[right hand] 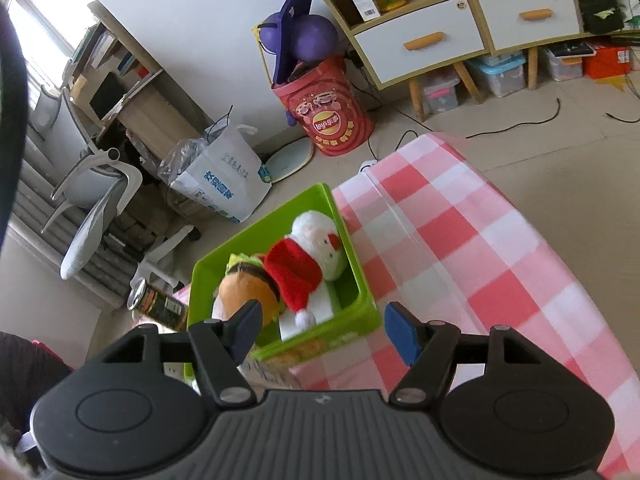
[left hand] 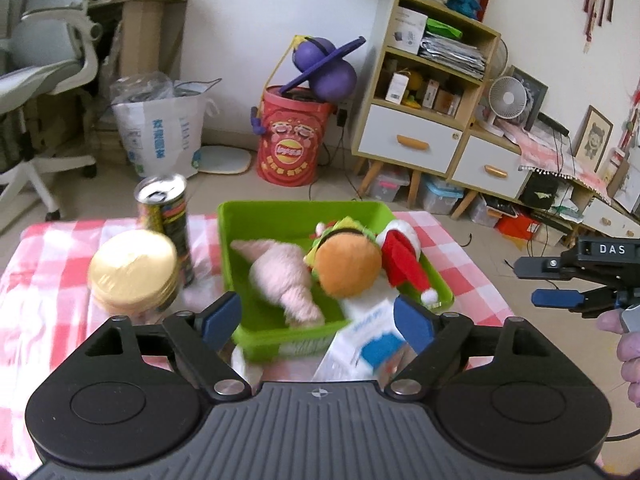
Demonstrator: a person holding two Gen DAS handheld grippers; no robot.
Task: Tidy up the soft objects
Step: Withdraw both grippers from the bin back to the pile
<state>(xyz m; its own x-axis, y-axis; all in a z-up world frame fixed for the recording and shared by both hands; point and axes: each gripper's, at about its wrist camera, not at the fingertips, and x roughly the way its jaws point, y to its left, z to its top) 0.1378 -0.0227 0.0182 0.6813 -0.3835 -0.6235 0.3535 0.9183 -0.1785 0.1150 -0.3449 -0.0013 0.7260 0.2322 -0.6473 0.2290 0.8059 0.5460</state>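
A green bin (left hand: 228, 240) (right hand: 362, 276) sits on the pink checked tablecloth. In it lie a pink knitted plush (left hand: 280, 276), an orange burger plush (left hand: 346, 268) (right hand: 248, 290) and a Santa plush (left hand: 402, 258) (right hand: 316, 248). My left gripper (left hand: 318, 318) is open and empty, just above the bin's near edge. My right gripper (right hand: 322, 330) is open and empty, above the bin's near right corner; it also shows at the right edge of the left wrist view (left hand: 560, 284).
A gold-lidded jar (left hand: 134, 276) and a dark drink can (left hand: 166, 216) (right hand: 160, 306) stand left of the bin. A white and blue carton (left hand: 368, 344) lies at its near edge. The tablecloth (right hand: 460, 264) stretches right. Floor clutter, a red tub (left hand: 290, 140) and cabinets lie beyond.
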